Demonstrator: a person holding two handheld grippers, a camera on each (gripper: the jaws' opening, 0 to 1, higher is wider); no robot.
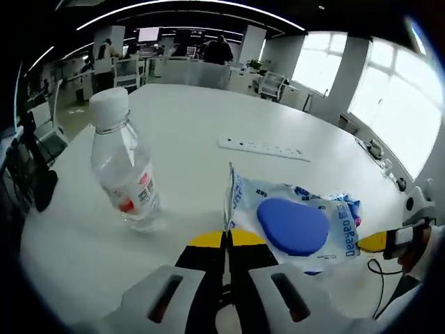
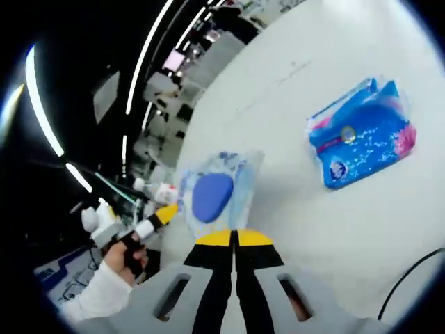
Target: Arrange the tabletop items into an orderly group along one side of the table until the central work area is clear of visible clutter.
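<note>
White table (image 1: 208,174), unreadable bottle label (image 1: 142,195)

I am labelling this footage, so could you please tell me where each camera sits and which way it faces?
Left gripper view: rides the left claw, facing across the table at a bottle and wipes pack; its shut jaws pinch the pack.
Right gripper view: rides the right claw, tilted, facing the pack, a blue pouch and a hand.
Shared: the pack.

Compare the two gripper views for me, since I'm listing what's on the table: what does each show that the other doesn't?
Left gripper view alone: an upright water bottle and a white power strip. Right gripper view alone: a blue packet lying flat on the table. Both show the wipes pack with the blue lid, each gripper pinching an edge.
</note>
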